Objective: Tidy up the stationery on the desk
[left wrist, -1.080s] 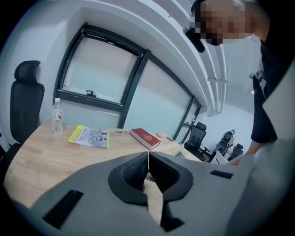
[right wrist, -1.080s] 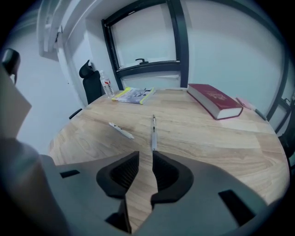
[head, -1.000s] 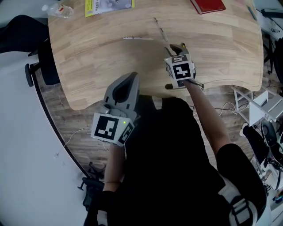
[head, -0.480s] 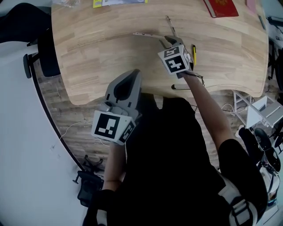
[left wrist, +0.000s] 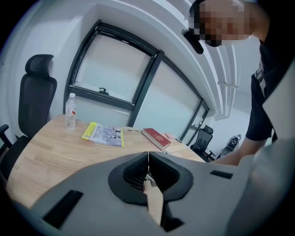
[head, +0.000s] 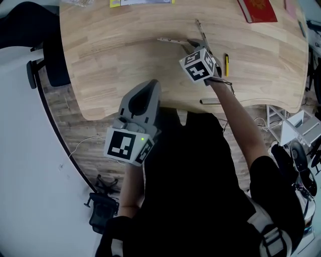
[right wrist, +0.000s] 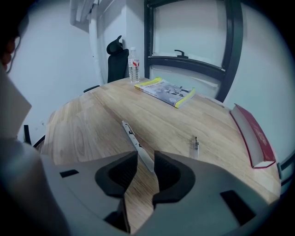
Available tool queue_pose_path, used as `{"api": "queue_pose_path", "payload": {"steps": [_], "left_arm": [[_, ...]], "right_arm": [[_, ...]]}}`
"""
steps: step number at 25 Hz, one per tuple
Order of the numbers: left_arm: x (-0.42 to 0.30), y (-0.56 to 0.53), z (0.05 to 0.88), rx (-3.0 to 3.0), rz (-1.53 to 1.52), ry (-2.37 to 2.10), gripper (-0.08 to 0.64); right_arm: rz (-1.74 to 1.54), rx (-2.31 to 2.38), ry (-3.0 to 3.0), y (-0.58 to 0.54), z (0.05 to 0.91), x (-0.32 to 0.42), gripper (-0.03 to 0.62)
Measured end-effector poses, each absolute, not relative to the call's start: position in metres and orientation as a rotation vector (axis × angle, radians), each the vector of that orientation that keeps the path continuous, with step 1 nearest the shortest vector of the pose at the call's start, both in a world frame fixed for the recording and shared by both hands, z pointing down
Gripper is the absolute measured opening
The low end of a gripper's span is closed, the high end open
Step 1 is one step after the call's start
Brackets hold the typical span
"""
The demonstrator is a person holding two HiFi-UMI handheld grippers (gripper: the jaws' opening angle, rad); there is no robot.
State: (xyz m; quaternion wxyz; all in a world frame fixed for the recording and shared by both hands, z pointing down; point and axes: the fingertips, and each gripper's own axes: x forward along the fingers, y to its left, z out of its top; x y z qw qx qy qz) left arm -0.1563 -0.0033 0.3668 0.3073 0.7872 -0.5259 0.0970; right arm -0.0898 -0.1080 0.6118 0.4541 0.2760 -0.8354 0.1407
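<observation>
A white pen [head: 169, 40] lies on the wooden desk [head: 110, 55]. My right gripper [head: 192, 46] hovers at its right end. In the right gripper view the white pen [right wrist: 134, 141] runs into the gap between the jaws of my right gripper [right wrist: 145, 167]. Those jaws have just been opening; the pads do not press on the pen. A silver pen [right wrist: 196, 146] lies to its right. A yellow pen [head: 226, 63] and a grey pen [head: 210, 101] lie nearer the desk's front edge. My left gripper [head: 148, 86] stays shut and empty over the front edge, its jaws meeting [left wrist: 148, 156].
A red book [head: 257, 10] lies at the far right of the desk and a yellow booklet [right wrist: 167, 92] at the back with a water bottle [right wrist: 133, 64] beside it. A black office chair [head: 50, 65] stands at the desk's left end.
My right gripper has moved left to the white pen's end and its jaws have widened. The yellow pen now lies bare on the desk to its right. The left gripper has barely shifted.
</observation>
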Motion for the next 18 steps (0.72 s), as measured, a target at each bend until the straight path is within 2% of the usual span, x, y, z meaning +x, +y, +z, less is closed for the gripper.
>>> {"api": "queue_pose_path", "payload": {"steps": [18], "left_arm": [[-0.166, 0.004, 0.374, 2.053, 0.259, -1.410, 0.035]], "right_arm": [[0.343, 0.712, -2.020, -0.113, 0.622, -0.091, 0.102]]}}
